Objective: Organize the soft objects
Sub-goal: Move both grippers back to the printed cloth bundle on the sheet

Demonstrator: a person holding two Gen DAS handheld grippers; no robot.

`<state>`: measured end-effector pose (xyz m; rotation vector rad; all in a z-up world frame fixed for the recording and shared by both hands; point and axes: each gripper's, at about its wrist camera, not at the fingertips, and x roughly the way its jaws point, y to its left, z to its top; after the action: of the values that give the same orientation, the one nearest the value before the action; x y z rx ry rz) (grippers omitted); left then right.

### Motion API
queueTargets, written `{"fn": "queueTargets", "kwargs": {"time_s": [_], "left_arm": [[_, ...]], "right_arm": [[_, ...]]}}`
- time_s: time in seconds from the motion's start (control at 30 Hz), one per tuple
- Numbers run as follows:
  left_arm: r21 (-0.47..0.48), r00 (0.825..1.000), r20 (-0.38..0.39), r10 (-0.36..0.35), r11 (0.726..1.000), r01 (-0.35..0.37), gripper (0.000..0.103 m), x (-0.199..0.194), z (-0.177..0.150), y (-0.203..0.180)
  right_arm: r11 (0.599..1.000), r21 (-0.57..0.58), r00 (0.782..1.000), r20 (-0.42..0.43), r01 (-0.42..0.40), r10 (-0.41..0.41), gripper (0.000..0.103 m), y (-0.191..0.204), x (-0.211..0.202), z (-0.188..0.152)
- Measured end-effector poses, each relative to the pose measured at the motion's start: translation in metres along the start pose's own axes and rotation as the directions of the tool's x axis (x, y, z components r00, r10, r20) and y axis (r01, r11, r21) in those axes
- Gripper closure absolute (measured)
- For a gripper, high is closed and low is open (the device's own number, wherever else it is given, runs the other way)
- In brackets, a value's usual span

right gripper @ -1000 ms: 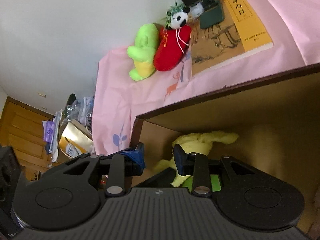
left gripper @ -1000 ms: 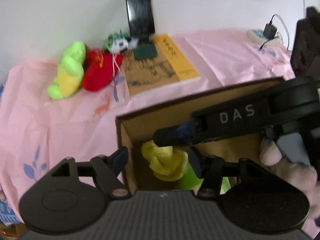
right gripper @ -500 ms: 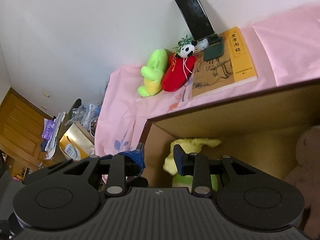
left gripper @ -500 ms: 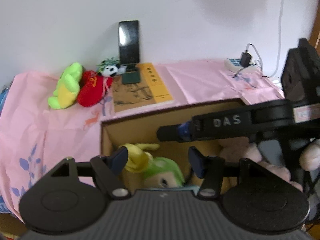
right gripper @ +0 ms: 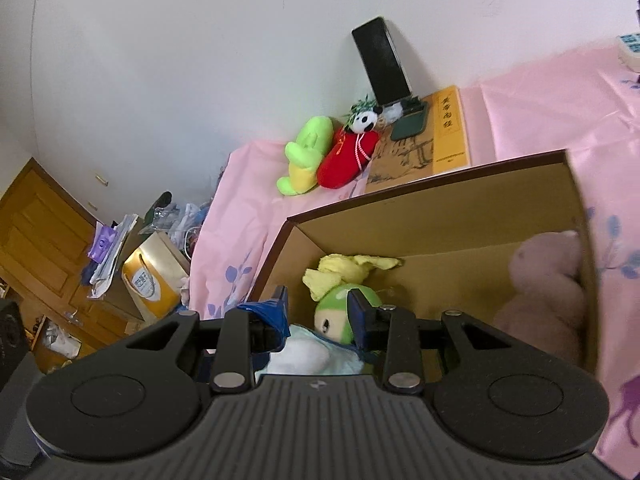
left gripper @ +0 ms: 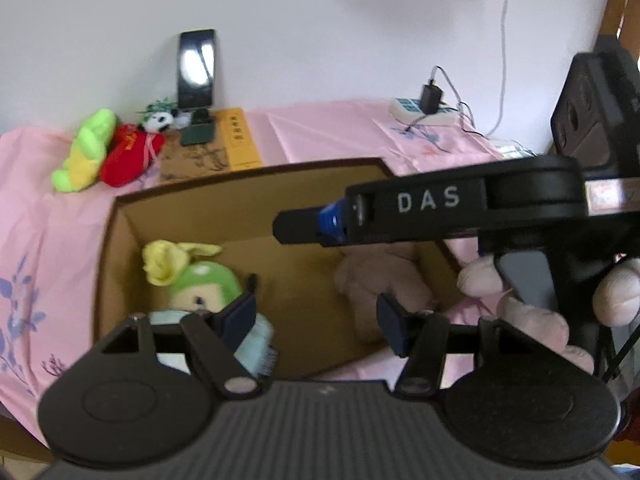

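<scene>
From the left wrist view, your left gripper point(left gripper: 316, 314) hung with its jaws wide and empty above the cardboard box point(left gripper: 248, 184), where the green-capped doll point(left gripper: 200, 284) and pink plush point(left gripper: 380, 276) already lay. The green toy point(left gripper: 86, 150) and red toy point(left gripper: 130, 154) waited well beyond, likely next.

From the right wrist view, your right gripper point(right gripper: 318, 312) was narrower, also empty, with the doll just past its jaws.

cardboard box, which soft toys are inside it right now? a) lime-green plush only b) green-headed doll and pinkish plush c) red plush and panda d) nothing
b: the green-headed doll and the pinkish plush sit inside the cardboard box, while the red plush, panda and lime-green plush lie outside it by the wall.
</scene>
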<state>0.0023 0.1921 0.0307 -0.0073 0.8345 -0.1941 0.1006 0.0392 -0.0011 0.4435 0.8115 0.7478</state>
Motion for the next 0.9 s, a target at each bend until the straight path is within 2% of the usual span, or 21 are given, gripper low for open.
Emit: {"fn": "queueTargets", "kwargs": {"time_s": [0.23, 0.5, 0.67, 0.9], "left_arm": [[0.024, 0.998, -0.006, -0.063, 0.998, 0.063, 0.045, 0.007, -0.001, -0.059], [0.101, 0.989, -0.061, -0.138, 0.985, 0.144, 0.044, 0.039, -0.005, -0.141], [0.113, 0.979, -0.117, -0.166, 0.977, 0.179, 0.044, 0.070, -0.014, -0.180], [0.103, 0.966, -0.187, -0.181, 0.974, 0.202, 0.044, 0.116, -0.022, -0.221]], "right_arm": [[1.000, 0.009, 0.999, 0.025, 0.024, -0.024, 0.086, -0.032, -0.051, -0.008], [0.989, 0.085, 0.991, 0.048, 0.122, -0.127, 0.086, -0.103, -0.107, -0.019], [0.966, 0.157, 0.972, 0.082, 0.208, -0.222, 0.086, -0.155, -0.153, -0.024], [0.902, 0.288, 0.919, 0.133, 0.322, -0.371, 0.086, -0.224, -0.217, -0.030]]}}
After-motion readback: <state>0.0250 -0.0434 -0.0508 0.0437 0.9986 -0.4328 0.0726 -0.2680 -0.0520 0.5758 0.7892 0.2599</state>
